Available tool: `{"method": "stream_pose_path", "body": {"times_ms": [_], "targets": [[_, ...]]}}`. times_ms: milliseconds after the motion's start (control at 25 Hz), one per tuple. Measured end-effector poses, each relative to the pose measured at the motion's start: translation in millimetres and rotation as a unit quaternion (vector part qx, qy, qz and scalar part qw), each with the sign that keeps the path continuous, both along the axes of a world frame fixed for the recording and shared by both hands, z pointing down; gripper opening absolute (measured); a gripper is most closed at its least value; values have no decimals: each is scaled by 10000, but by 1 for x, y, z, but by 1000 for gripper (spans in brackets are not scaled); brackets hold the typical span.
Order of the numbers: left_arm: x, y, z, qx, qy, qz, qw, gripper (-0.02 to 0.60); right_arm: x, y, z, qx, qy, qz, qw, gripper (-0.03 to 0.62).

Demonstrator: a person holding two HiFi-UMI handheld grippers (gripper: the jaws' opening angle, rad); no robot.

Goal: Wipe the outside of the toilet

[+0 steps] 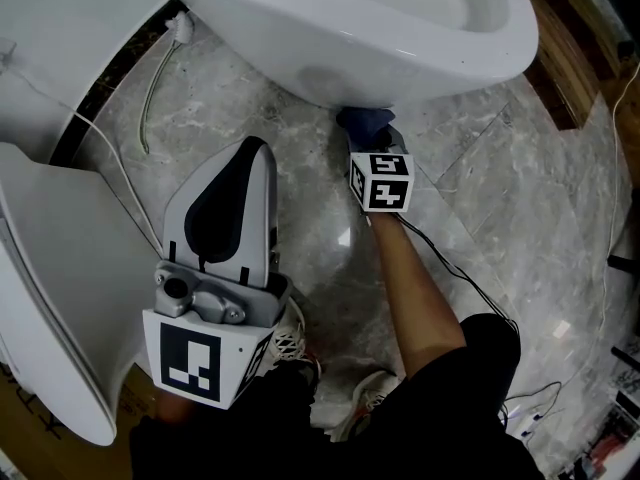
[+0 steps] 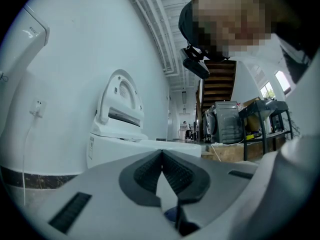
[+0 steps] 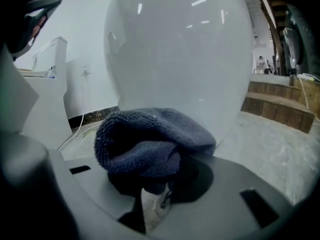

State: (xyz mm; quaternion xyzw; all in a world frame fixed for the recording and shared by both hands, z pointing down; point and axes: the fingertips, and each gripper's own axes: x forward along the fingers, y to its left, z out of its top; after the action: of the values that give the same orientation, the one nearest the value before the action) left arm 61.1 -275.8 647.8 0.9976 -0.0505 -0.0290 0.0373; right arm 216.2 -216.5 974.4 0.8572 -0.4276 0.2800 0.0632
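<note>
The white toilet bowl [image 1: 400,28] fills the top of the head view, and its rounded outer wall [image 3: 180,54] looms close in the right gripper view. My right gripper [image 1: 366,128] is shut on a blue cloth [image 3: 145,141], which is pressed against the underside of the bowl [image 1: 362,120]. My left gripper [image 1: 240,183] hangs lower left, well clear of the bowl, its jaws shut with nothing between them [image 2: 161,156].
Grey marble floor [image 1: 480,188] lies under the bowl. A second white toilet with a raised lid [image 2: 120,109] stands to the left, its lid [image 1: 60,288] near my left gripper. Cables [image 1: 150,88] run along the floor; wooden steps [image 3: 280,106] lie to the right.
</note>
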Motion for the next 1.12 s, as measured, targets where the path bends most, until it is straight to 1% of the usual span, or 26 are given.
{"method": "stream_pose_path", "body": {"times_ms": [80, 240, 360, 560, 680, 760, 920, 1120], "targets": [[-2, 0, 0, 4, -7, -15, 10000, 11, 2, -1, 9, -134, -185, -25, 9997, 97], [-5, -1, 3, -57, -71, -42, 10000, 11, 1, 1, 14, -302, -176, -81, 9994, 97], [-5, 0, -5, -31, 41, -42, 10000, 11, -7, 8, 12, -305, -206, -72, 9993, 97], [-7, 4, -9, -66, 57, -84, 9999, 11, -41, 29, -11, 151, -211, 270, 9993, 95], [-10, 9, -13, -10, 94, -72, 9999, 11, -49, 37, -40, 544, -227, 293, 9978, 95], [-10, 13, -15, 4, 106, -48, 9999, 11, -48, 47, -65, 706, -77, 240, 9972, 95], [-11, 22, -20, 28, 145, 15, 9999, 11, -39, 71, -127, 1016, 395, 168, 9939, 95], [-6, 29, -25, -39, 233, 63, 9997, 11, -37, 94, -192, 1422, 738, -21, 9871, 95]]}}
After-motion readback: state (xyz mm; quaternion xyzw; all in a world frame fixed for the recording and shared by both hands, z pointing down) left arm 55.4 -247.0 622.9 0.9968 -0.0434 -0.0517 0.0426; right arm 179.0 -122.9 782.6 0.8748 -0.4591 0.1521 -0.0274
